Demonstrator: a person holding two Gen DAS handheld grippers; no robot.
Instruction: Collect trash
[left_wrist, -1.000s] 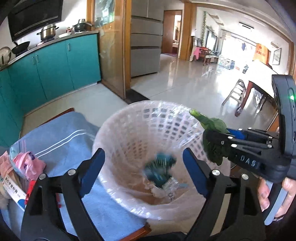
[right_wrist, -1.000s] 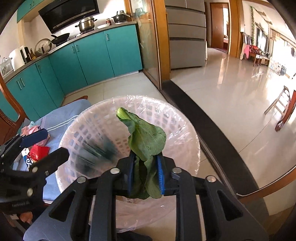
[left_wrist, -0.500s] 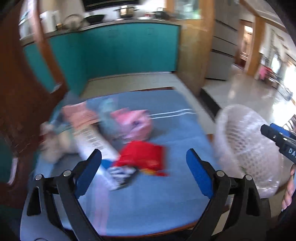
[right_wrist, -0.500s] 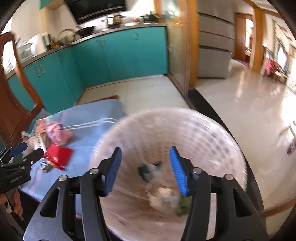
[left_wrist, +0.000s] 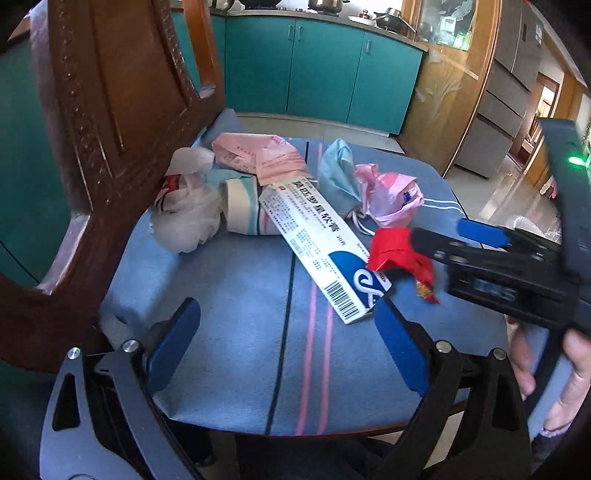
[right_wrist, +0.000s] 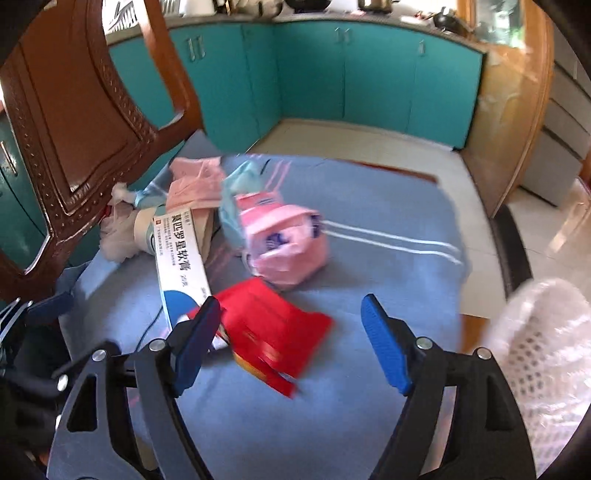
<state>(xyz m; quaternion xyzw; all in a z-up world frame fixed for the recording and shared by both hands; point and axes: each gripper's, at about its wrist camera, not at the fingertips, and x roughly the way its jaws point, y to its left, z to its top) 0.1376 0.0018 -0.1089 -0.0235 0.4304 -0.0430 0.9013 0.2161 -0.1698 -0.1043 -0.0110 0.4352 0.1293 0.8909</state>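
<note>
Teal kitchen cabinets (left_wrist: 325, 70) stood beyond a wooden chair whose blue striped cushion (left_wrist: 236, 325) carried the trash: a long white ointment box (left_wrist: 317, 251), a red wrapper (right_wrist: 273, 328) right of it, a pink bag (right_wrist: 284, 243) farther back and white tissue (left_wrist: 184, 221) at the far left. Over the near cushion the left gripper (left_wrist: 288, 339) hung spread wide and empty. The right gripper (right_wrist: 291, 343) was opening, its pads clear of the red wrapper below, and the white lined basket (right_wrist: 543, 347) sat at the right edge.
</note>
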